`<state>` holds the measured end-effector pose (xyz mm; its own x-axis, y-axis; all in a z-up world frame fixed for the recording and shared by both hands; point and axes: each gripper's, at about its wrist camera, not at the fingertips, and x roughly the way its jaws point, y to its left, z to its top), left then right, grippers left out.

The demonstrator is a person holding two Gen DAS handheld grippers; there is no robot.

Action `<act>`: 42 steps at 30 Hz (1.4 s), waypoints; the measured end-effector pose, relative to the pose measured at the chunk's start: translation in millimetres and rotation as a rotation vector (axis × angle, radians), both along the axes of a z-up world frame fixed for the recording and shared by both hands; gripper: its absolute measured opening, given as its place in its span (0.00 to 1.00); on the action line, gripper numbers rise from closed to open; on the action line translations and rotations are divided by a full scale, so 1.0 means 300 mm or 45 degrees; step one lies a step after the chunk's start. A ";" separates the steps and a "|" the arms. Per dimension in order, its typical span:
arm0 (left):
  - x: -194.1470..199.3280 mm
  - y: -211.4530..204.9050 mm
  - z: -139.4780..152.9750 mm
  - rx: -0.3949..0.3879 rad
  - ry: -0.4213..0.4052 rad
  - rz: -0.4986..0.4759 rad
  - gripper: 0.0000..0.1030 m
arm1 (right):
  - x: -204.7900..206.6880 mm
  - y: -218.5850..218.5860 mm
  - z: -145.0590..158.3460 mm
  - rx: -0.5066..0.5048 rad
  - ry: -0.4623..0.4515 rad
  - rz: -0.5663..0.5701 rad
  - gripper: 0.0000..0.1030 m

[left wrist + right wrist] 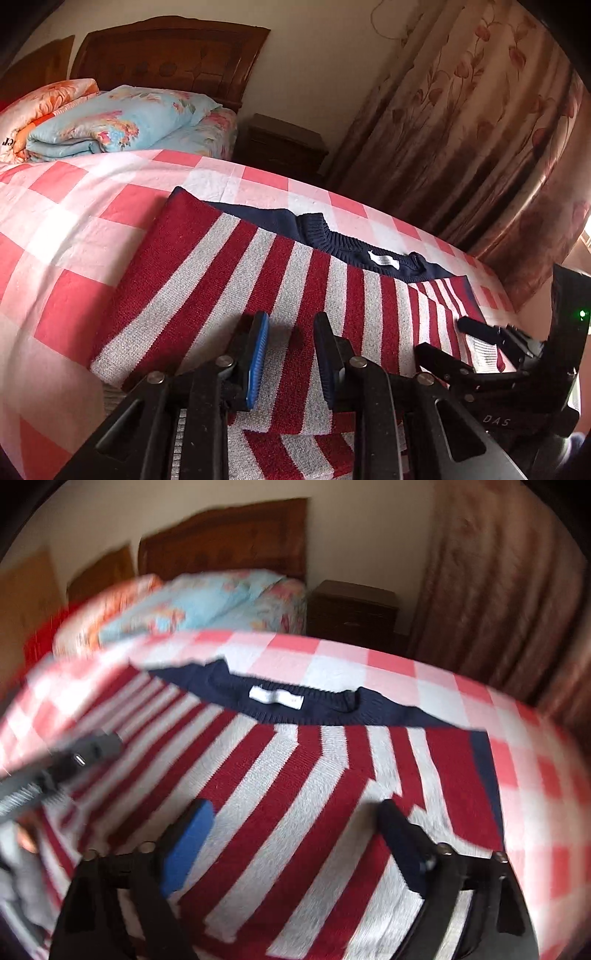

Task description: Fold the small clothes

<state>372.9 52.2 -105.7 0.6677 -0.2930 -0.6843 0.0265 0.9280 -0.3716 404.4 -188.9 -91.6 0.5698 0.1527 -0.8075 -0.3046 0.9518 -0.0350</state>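
Left wrist view sharp, warm daylight glowing through curtain (461, 122), slight glare on checked bedspread (55, 229). Right wrist view heavily motion-blurred, worst at left edge. Both show fisheye bending and dark vignetted corners.

The sweater (258, 295) is striped dark red and grey-white, with a navy ribbed collar (332, 236) and a white label (276, 697). It lies on a pink-and-white checked bedsheet (74, 229). At the far left sit a light-blue floral quilt (110, 122) and an orange floral one (40, 103). The gripper pads (258, 358) are blue.
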 end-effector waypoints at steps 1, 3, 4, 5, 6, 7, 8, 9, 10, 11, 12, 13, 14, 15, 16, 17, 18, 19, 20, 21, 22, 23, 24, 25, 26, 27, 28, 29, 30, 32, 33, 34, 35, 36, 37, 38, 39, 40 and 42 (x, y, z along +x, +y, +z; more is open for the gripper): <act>-0.001 0.001 0.000 0.003 0.000 0.000 0.24 | 0.011 -0.011 0.004 0.012 0.027 0.003 1.00; -0.011 -0.001 0.003 0.006 -0.002 0.002 0.24 | 0.032 -0.053 0.016 -0.019 0.046 -0.046 1.00; -0.011 -0.003 0.004 0.012 -0.002 0.006 0.24 | 0.045 -0.085 0.027 -0.049 0.018 -0.088 1.00; -0.011 -0.007 0.005 0.022 -0.002 0.008 0.24 | 0.063 -0.123 0.034 -0.041 0.003 -0.124 1.00; -0.012 -0.012 0.007 0.034 -0.002 0.008 0.24 | 0.090 -0.165 0.035 0.013 0.017 -0.159 1.00; -0.012 -0.012 0.007 0.038 -0.002 0.008 0.24 | 0.118 -0.198 0.032 0.063 0.039 -0.183 1.00; -0.012 -0.011 0.007 0.036 -0.001 0.009 0.24 | 0.152 -0.233 0.022 0.101 0.070 -0.207 1.00; -0.012 -0.011 0.007 0.036 -0.001 0.010 0.24 | 0.178 -0.255 0.011 0.103 0.092 -0.222 1.00; -0.012 -0.014 0.007 0.044 -0.001 0.011 0.24 | 0.203 -0.281 0.000 0.076 0.102 -0.254 1.00; -0.012 -0.019 0.009 0.058 0.000 0.011 0.24 | 0.214 -0.296 -0.002 0.050 0.090 -0.277 1.00; -0.011 -0.030 0.011 0.088 0.001 0.012 0.24 | 0.223 -0.318 0.000 0.065 0.090 -0.288 1.00; -0.011 -0.036 0.013 0.107 0.002 0.012 0.24 | 0.224 -0.339 0.006 0.095 0.094 -0.309 1.00; -0.010 -0.041 0.013 0.122 0.002 0.013 0.24 | 0.219 -0.346 0.013 0.093 0.098 -0.340 1.00; -0.009 -0.045 0.014 0.134 0.003 0.014 0.24 | 0.206 -0.351 0.022 0.103 0.095 -0.363 1.00; -0.009 -0.046 0.014 0.140 0.003 0.015 0.24 | 0.177 -0.351 0.042 0.136 0.068 -0.377 1.00; -0.009 -0.046 0.015 0.141 0.004 0.014 0.24 | 0.142 -0.344 0.065 0.178 0.029 -0.367 1.00; -0.010 -0.046 0.015 0.142 0.004 0.015 0.24 | 0.096 -0.321 0.085 0.219 -0.016 -0.330 1.00; -0.010 -0.047 0.016 0.145 0.004 0.015 0.24 | 0.053 -0.281 0.093 0.231 -0.037 -0.266 1.00; -0.010 -0.047 0.016 0.148 0.004 0.014 0.24 | 0.010 -0.225 0.091 0.202 -0.043 -0.182 1.00; -0.010 -0.050 0.016 0.155 0.004 0.015 0.24 | -0.020 -0.182 0.084 0.153 -0.054 -0.131 1.00; -0.010 -0.051 0.017 0.161 0.004 0.015 0.24 | -0.049 -0.134 0.070 0.088 -0.071 -0.071 1.00; -0.010 -0.053 0.017 0.167 0.005 0.015 0.24 | -0.070 -0.098 0.052 0.039 -0.075 -0.022 1.00; -0.010 -0.055 0.018 0.172 0.005 0.015 0.24 | -0.081 -0.069 0.019 -0.028 -0.059 0.013 1.00; -0.011 -0.056 0.018 0.176 0.005 0.015 0.24 | -0.089 -0.071 -0.011 -0.055 -0.046 0.009 1.00; -0.011 -0.056 0.018 0.177 0.004 0.015 0.24 | -0.098 -0.097 -0.015 0.008 -0.078 -0.012 1.00; -0.012 -0.056 0.019 0.177 0.004 0.015 0.24 | -0.097 -0.121 -0.019 0.036 -0.057 -0.030 1.00; -0.011 -0.057 0.019 0.180 0.005 0.014 0.24 | -0.101 -0.138 -0.016 0.051 -0.059 -0.046 1.00; -0.009 -0.056 0.016 0.179 0.006 0.015 0.24 | -0.115 -0.152 -0.016 0.043 -0.056 -0.052 1.00; -0.009 -0.057 0.016 0.176 0.005 0.015 0.24 | -0.124 -0.161 -0.015 0.037 -0.060 -0.047 1.00; -0.008 -0.057 0.015 0.175 0.005 0.015 0.24 | -0.142 -0.173 -0.013 0.021 -0.082 -0.066 1.00; -0.008 -0.056 0.015 0.172 0.005 0.015 0.24 | -0.143 -0.188 -0.012 0.034 -0.089 -0.080 1.00; -0.006 -0.056 0.015 0.173 0.006 0.015 0.24 | -0.137 -0.211 -0.008 0.063 -0.090 -0.102 1.00; -0.005 -0.060 0.015 0.182 0.006 0.014 0.24 | -0.137 -0.237 -0.005 0.108 -0.093 -0.134 1.00; -0.004 -0.062 0.016 0.199 0.008 0.013 0.24 | -0.138 -0.252 -0.002 0.142 -0.090 -0.150 1.00; -0.004 -0.070 0.017 0.218 0.010 0.013 0.24 | -0.135 -0.261 -0.003 0.167 -0.085 -0.156 1.00; -0.002 -0.078 0.018 0.239 0.012 0.010 0.25 | -0.132 -0.257 -0.002 0.161 -0.083 -0.154 1.00; 0.000 -0.094 0.019 0.278 0.013 -0.004 0.28 | -0.129 -0.246 -0.005 0.136 -0.078 -0.148 1.00; 0.002 -0.109 0.020 0.316 0.014 -0.020 0.32 | -0.127 -0.234 -0.007 0.111 -0.075 -0.141 1.00; 0.003 -0.137 0.020 0.365 0.014 -0.065 0.46 | -0.125 -0.211 -0.011 0.055 -0.070 -0.130 1.00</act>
